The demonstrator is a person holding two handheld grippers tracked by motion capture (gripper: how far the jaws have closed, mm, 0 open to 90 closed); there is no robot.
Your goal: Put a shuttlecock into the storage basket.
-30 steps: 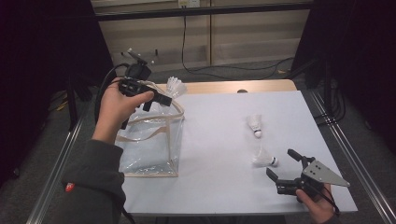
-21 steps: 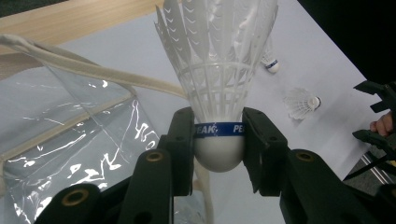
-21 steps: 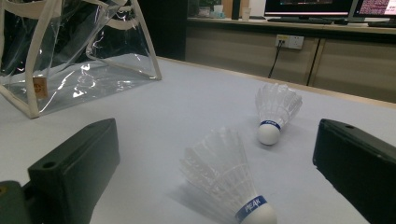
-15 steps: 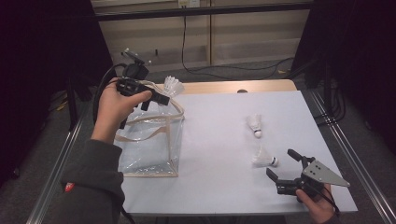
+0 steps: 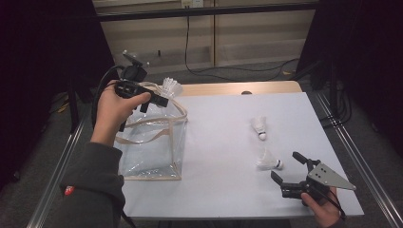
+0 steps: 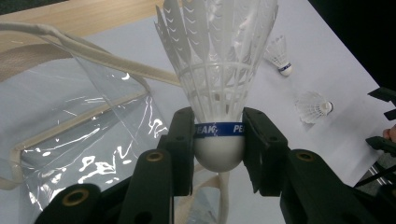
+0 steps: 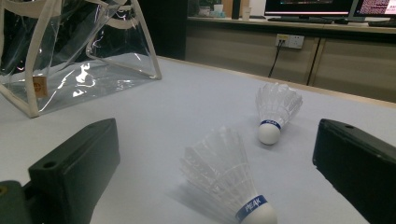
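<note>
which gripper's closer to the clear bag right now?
Left. The left gripper, clamping a shuttlecock, hangs just above the clear bag. The right gripper sits open across the table, by two loose shuttlecocks.

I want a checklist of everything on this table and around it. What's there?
Surface: pale table top, wooden strip along the far edge.
Job's things: clear bag standing open; held shuttlecock above it; two loose shuttlecocks lying on the table.
Clutter: nothing seen.
Tongs: left tongs clamped on the held shuttlecock's cork; right tongs open, empty, near the closer loose one.
Cables: black cable trailing from the left tongs; another on the floor behind.
Surroundings: dark curtains, wall sockets.
</note>
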